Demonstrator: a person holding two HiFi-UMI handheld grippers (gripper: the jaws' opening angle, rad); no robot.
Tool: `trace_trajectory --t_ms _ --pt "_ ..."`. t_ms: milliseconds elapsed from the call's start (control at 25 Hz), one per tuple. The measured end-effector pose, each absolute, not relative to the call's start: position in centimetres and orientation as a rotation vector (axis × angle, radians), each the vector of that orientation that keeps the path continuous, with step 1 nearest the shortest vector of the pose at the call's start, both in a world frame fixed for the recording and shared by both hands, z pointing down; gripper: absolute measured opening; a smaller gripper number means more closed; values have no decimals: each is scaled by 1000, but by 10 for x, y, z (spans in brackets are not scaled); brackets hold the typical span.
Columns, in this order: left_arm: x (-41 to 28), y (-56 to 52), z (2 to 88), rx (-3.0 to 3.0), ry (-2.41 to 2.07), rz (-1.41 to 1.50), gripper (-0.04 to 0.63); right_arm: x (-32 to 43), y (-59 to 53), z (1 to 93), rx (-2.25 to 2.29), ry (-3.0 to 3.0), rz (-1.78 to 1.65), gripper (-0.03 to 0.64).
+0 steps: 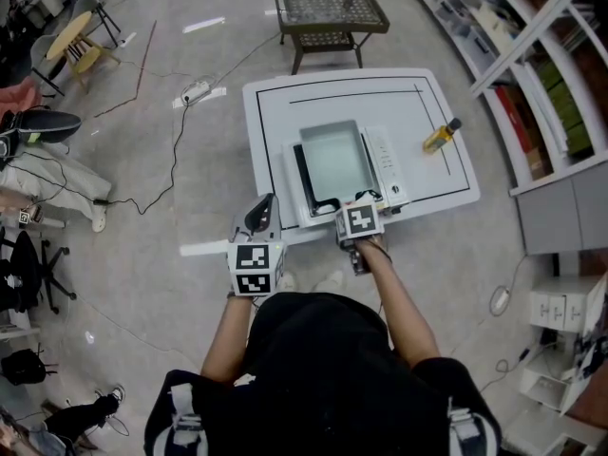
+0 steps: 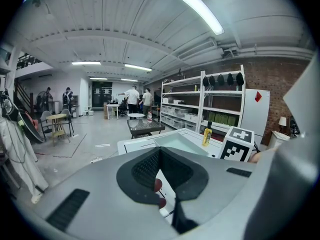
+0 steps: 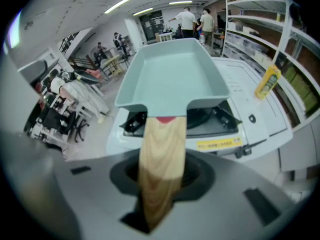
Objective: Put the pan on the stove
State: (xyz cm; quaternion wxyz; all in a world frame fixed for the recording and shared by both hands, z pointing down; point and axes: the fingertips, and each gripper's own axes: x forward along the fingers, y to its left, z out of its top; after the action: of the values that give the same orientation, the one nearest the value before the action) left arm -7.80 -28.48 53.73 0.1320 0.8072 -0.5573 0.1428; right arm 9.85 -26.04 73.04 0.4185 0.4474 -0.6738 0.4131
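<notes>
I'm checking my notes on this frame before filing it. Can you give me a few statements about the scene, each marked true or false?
1. The pan sits on the stove. True.
2. The yellow bottle stands inside the pan. False: it is on the table, apart from the stove.
3. The pan's wooden handle lies between the jaws of the right hand-held gripper. True.
4. The left hand-held gripper grips the pan's rim. False: it is empty, held away from the pan.

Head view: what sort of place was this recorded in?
Probably a lab or workshop hall rather than a home kitchen: the stove sits on a lone white table in the middle of the floor, cables trail across it, and storage shelving lines the side.
</notes>
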Motion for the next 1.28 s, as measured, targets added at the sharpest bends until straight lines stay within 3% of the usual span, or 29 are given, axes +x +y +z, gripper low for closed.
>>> trace_trajectory --t_ms 680,1280 --pt "-71 -287 536 2372 -1614 420 21 101 -272 703 1213 -1741 1065 180" --pt "-61 -295 514 2431 -1637 418 21 109 -288 650 1307 -1891 973 186"
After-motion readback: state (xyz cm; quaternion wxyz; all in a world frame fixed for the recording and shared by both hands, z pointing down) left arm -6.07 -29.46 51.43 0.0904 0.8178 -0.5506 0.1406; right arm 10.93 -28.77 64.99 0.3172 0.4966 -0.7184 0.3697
